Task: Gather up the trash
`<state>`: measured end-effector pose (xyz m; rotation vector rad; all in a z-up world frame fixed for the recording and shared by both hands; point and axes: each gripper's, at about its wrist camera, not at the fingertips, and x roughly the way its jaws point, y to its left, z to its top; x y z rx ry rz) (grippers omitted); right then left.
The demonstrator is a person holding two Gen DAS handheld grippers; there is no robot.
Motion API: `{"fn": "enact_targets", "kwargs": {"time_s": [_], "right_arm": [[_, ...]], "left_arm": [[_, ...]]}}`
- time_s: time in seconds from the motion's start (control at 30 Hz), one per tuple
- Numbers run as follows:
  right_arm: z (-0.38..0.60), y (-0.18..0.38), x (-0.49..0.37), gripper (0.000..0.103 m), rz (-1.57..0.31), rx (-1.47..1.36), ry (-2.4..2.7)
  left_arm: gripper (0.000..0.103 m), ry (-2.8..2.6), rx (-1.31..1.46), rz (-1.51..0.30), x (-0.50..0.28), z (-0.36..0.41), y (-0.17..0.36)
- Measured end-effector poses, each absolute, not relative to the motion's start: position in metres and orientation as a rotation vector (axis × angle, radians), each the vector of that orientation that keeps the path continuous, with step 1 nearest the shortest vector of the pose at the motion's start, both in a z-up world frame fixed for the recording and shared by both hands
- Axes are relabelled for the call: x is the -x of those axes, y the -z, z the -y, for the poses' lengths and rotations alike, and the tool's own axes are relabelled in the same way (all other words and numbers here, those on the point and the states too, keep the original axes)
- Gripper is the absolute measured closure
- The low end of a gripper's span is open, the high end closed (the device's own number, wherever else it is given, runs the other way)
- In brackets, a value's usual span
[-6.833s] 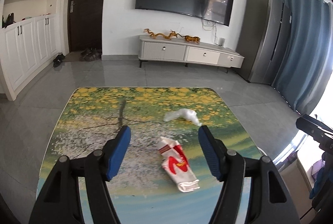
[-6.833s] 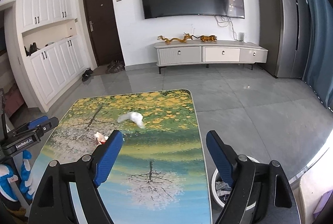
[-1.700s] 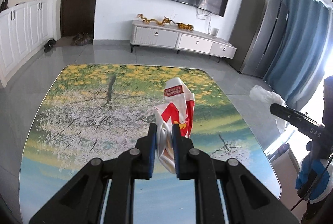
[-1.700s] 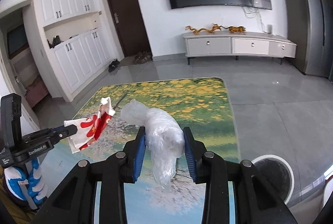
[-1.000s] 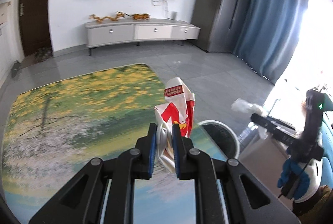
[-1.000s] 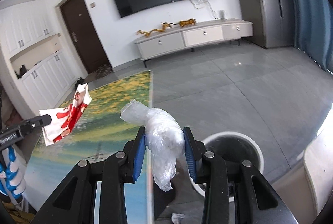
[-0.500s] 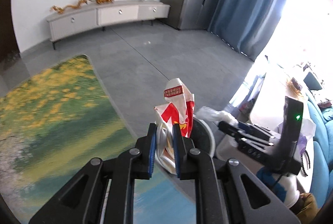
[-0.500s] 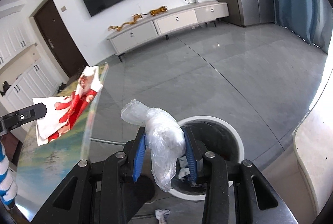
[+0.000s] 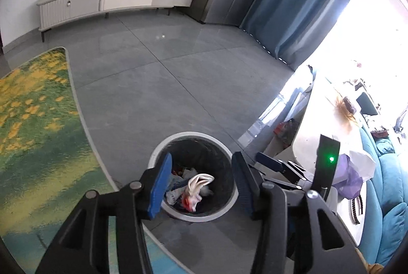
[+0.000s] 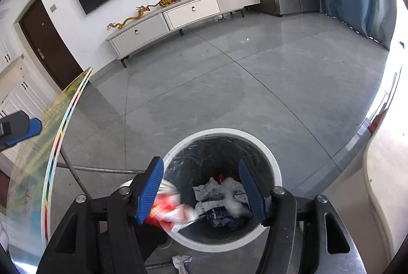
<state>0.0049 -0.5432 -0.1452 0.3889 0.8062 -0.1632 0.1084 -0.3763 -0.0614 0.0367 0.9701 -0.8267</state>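
Observation:
A round white-rimmed trash bin [image 9: 163, 146] with a black liner stands on the grey floor beside the table; it also shows in the right wrist view [image 10: 270, 161]. My left gripper [image 9: 201, 182] is open and empty above the bin. The red and white wrapper [image 9: 196, 187] lies among the trash inside, and appears blurred at the bin's near rim in the right wrist view [image 10: 173, 212]. My right gripper [image 10: 206, 191] is open and empty above the bin. Crumpled white trash [image 10: 219, 197] lies in the bin. The clear plastic bag cannot be told apart.
The flower-patterned table [image 9: 33, 136] is to the left of the bin, its edge [image 10: 61, 131] in the right wrist view. A scrap of paper [image 10: 182, 261] lies on the floor by the bin. A white counter [image 9: 326, 131] and a teal sofa [image 9: 387, 210] are to the right.
Both grippers have opened over the bin. The red and white wrapper has left the left gripper and the clear plastic bag has left the right gripper; the wrapper is now in the bin.

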Motion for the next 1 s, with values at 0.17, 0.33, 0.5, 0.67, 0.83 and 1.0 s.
{"fn": "enact_targets", "kwargs": {"time_s": [0.17, 0.33, 0.5, 0.67, 0.83, 1.0], "right_arm": [[0.533, 0.124, -0.003, 0.038, -0.781, -0.36, 0.162], [0.509, 0.086, 0.01, 0.032, -0.735, -0.303, 0.146], [0.479, 0.039, 0.029, 0.03, -0.683, -0.239, 0.12], [0.435, -0.011, 0.039, 0.023, -0.614, -0.17, 0.067], [0.375, -0.037, 0.031, 0.017, -0.575, -0.095, -0.002], [0.314, -0.037, 0.018, 0.007, -0.553, -0.038, -0.047]], "left_arm": [[0.056, 0.75, -0.054, -0.912, -0.1, 0.346, 0.047], [0.051, 0.661, -0.087, -0.838, -0.085, 0.305, 0.027], [0.05, 0.589, -0.088, -0.777, -0.071, 0.253, 0.006], [0.048, 0.502, -0.072, -0.716, -0.057, 0.197, -0.016], [0.046, 0.402, -0.07, -0.649, -0.045, 0.141, -0.034], [0.043, 0.274, -0.078, -0.58, -0.032, 0.083, -0.045]]}}
